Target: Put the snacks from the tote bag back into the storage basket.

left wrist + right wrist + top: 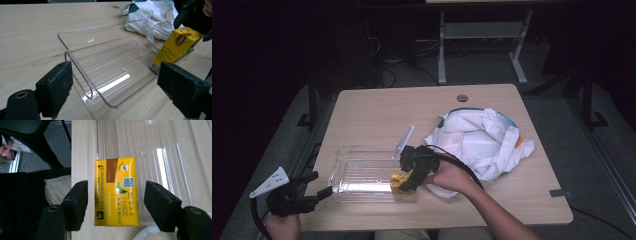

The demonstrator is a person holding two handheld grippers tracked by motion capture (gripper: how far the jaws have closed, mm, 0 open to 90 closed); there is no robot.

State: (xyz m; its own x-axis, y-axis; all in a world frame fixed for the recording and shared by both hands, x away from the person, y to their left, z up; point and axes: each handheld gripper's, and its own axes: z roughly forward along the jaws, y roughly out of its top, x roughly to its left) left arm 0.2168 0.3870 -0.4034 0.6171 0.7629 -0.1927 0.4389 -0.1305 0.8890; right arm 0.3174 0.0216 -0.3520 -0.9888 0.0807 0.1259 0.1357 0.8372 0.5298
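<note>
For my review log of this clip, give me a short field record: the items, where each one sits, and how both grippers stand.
work in hand: putting a yellow drink carton into a clear plastic tray
carton: leaning at the tray's right end, between the right gripper's jaws
right gripper: open, gaps on both sides of the carton
left gripper: open, holding nothing, at the tray's left end
white cloth bag: crumpled on the table, right of the tray
</note>
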